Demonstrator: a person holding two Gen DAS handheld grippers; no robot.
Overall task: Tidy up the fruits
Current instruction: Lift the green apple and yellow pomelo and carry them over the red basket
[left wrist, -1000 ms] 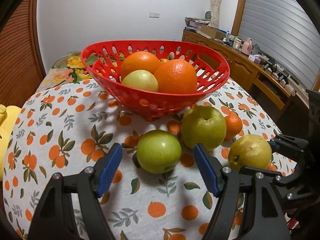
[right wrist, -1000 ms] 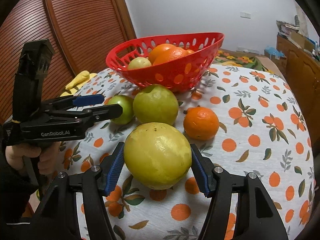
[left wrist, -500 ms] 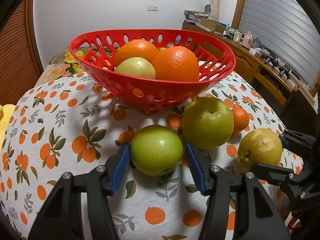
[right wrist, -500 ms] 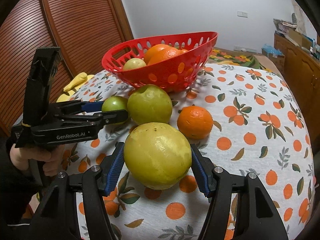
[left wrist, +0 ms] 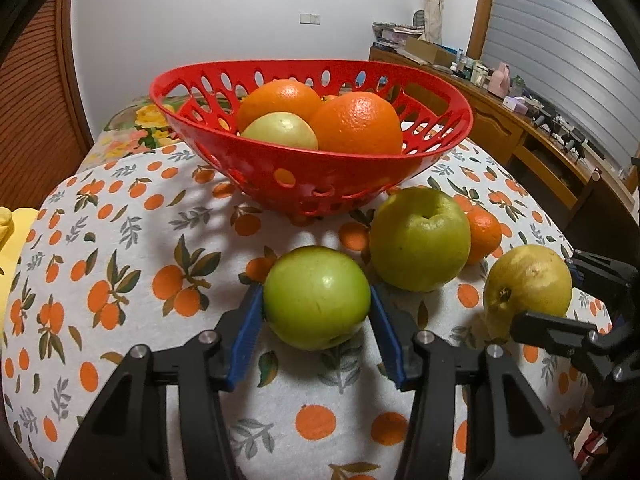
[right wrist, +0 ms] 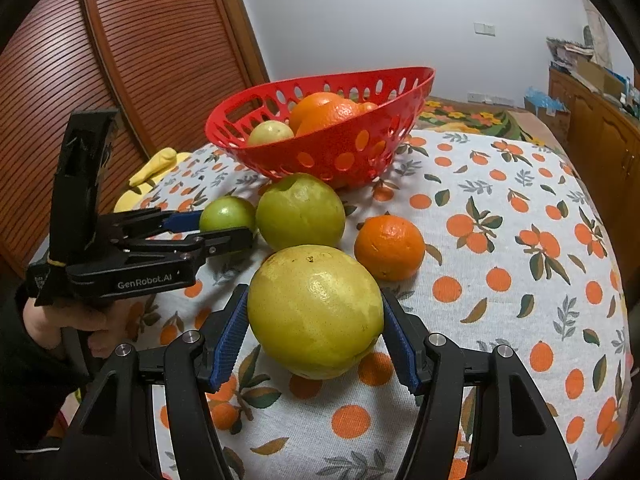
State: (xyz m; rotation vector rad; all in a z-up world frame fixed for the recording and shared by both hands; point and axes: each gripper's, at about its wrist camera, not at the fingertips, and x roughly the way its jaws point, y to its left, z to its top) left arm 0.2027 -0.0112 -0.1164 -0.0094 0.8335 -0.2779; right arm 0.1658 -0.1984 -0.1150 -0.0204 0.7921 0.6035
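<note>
A small green apple (left wrist: 316, 296) rests on the orange-print tablecloth. My left gripper (left wrist: 316, 298) is closing on it, and both blue pads touch its sides. My right gripper (right wrist: 316, 300) is shut on a large yellow fruit (right wrist: 316, 308); the left wrist view shows this fruit (left wrist: 528, 284) at the right. Behind them lie a big green fruit (left wrist: 420, 240) and a small orange (left wrist: 484, 234). The red perforated basket (left wrist: 320, 184) stands further back, holding two oranges and a pale yellow-green fruit. The right wrist view shows my left gripper (right wrist: 224, 228) held by a hand.
A yellow object (right wrist: 156, 164) lies at the table's left edge beside a brown louvred door (right wrist: 80, 80). A wooden sideboard (left wrist: 520, 132) loaded with small items runs along the right wall. The round table drops away on all sides.
My left gripper has moved forward around the green apple, and its jaws have narrowed until the pads meet the apple's sides. The right gripper and its yellow fruit have stayed put.
</note>
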